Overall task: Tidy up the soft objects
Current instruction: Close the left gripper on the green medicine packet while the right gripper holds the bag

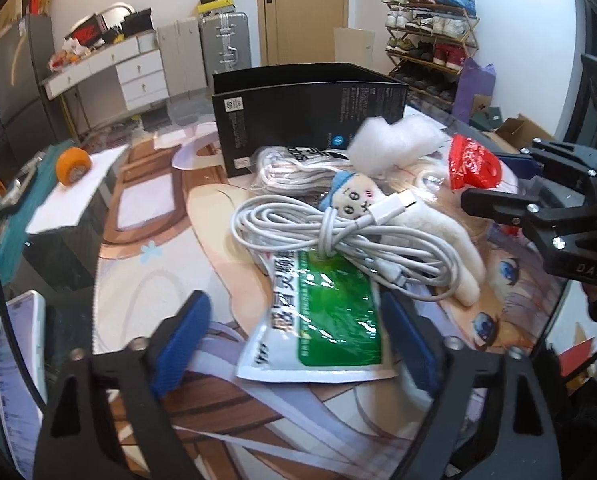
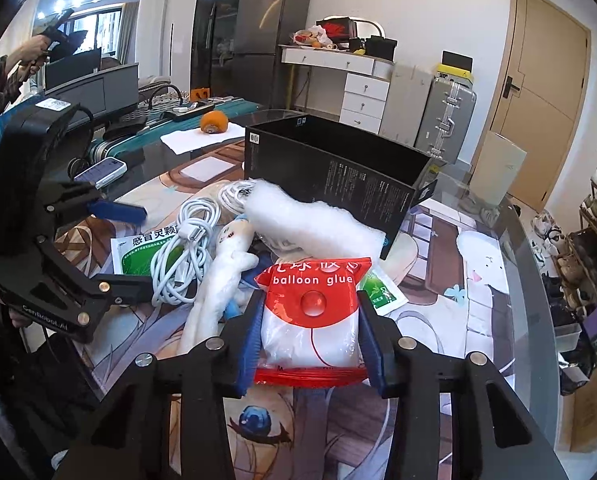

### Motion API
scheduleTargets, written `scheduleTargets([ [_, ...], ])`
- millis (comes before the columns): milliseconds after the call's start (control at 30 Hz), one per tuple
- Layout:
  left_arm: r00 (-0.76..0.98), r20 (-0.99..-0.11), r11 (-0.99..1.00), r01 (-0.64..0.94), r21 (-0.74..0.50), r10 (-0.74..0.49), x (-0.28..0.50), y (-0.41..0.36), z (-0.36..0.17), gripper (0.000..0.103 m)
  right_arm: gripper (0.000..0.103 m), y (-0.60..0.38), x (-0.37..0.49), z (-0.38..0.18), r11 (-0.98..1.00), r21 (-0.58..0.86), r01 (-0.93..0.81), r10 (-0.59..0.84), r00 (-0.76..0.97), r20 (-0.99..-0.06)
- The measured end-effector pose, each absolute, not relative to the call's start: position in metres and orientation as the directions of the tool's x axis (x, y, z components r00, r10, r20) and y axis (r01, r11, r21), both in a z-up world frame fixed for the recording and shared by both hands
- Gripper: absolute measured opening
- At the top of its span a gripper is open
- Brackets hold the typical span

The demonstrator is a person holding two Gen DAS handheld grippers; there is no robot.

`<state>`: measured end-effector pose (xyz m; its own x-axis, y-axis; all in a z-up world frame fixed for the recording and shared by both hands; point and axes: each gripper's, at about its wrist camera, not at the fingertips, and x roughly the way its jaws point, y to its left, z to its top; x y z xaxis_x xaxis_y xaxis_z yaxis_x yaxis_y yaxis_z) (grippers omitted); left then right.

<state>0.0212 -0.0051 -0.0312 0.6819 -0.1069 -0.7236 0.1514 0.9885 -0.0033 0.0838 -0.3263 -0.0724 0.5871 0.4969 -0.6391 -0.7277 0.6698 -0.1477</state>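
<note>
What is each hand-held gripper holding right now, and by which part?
Right hand-held gripper grips the balloon glue bag by its lower side edges. Left hand-held gripper is open, holding nothing.

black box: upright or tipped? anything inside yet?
Upright, open top: black box stands behind the pile. Contents cannot tell; neither view shows its floor.

Left gripper (image 1: 294, 338) spread wide at bottom of frame, blue fingers (image 1: 182, 338) flanking green medicine sachet (image 1: 326, 320); coiled white cable (image 1: 338, 236) resting across sachet's upper end, centre frame.
</note>
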Motion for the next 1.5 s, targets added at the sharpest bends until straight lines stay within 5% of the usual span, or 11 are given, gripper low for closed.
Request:
scheduleTargets([
  [100, 0.683, -0.718, 0.984, 0.179, -0.015, -0.135, 0.018, -0.006, -0.029, 0.053, 0.043, -0.326, 0.083, -0.072, 0.669, -0.143, -0.73, 0.502, 0.584, -0.638],
  [500, 0.683, -0.709, 0.977, 0.209, -0.045, -0.179, 0.014, -0.007, -0.021, 0.032, 0.043, -0.331, 0.08, -0.065, 0.672, -0.129, -0.73, 0.524, 0.591, -0.614],
  [1100, 0.701, -0.673, 0.954, 0.3, -0.02, -0.235, 0.001, -0.027, -0.001, 0.03, 0.043, -0.337, 0.08, -0.056, 0.692, -0.122, -0.711, 0.533, 0.618, -0.578],
  [1500, 0.799, -0.595, 0.99, 0.137, 0.037, -0.088, 0.003, 0.0, 0.016, 0.03, 0.043, -0.339, 0.082, -0.053, 0.705, -0.119, -0.699, 0.529, 0.631, -0.568],
])
